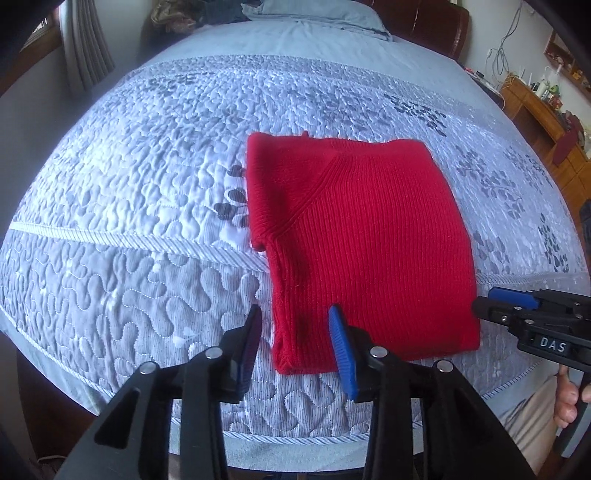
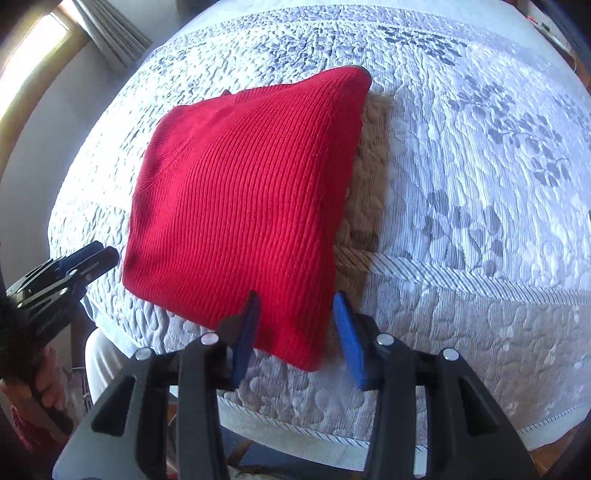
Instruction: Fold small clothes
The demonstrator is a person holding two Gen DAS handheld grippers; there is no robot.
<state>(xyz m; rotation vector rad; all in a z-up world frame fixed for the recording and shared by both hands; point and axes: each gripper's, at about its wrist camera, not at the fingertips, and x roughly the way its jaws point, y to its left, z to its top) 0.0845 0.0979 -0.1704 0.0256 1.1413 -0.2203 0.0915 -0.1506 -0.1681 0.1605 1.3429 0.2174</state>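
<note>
While folded red sweater (image 1: 365, 236) lies flat on bed (image 1: 140, 192), left gripper (image 1: 295, 343) and right gripper (image 2: 295, 332) hover released above near corners, gripping nothing.

I count one red knitted sweater (image 1: 365, 243), folded into a single bundle, on one quilted bedspread (image 1: 140, 192), with one pillow (image 1: 314, 14) at the far end of the bed. I hold two grippers, my left gripper (image 1: 295, 343) and my right gripper (image 2: 295, 332), each with two fingers tipped by two blue pads (image 1: 343, 354). Off to one side I see one wooden dresser (image 1: 539, 110) and one grey curtain (image 1: 88, 40).
</note>
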